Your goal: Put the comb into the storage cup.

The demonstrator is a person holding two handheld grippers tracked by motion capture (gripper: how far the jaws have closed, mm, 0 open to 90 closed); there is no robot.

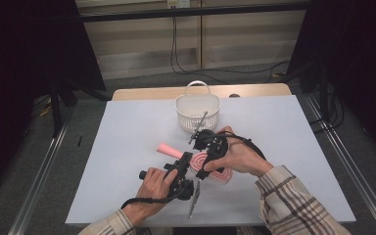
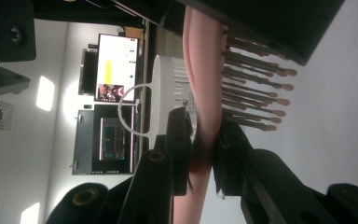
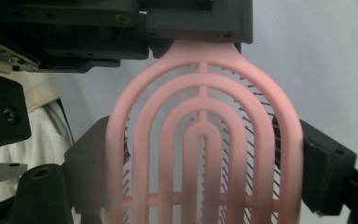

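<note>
left hand-held gripper [image 2: 200, 154]: clenched on pink hairbrush [image 3: 205, 140] neck | right hand-held gripper [image 3: 205, 177]: grasping its head by the edges | brush: above counter [image 1: 127, 127], near white basket [image 1: 197, 110] | legible writing: none

No readable text anywhere. Two lit screens [image 2: 114, 105] in left gripper view, turned sideways: upper one white with a yellow patch and small dark marks, lower one dark with coloured lines, all too small and blurred to read. Small dark mark on side of white basket [image 2: 168, 88] in same view, possibly a logo, illegible. White basket [image 1: 198, 111] in high view unmarked. Pink hairbrush [image 3: 205, 135] in right gripper view plain, no brand or lettering. No labels or numbers legible on gripper bodies or table.
</note>
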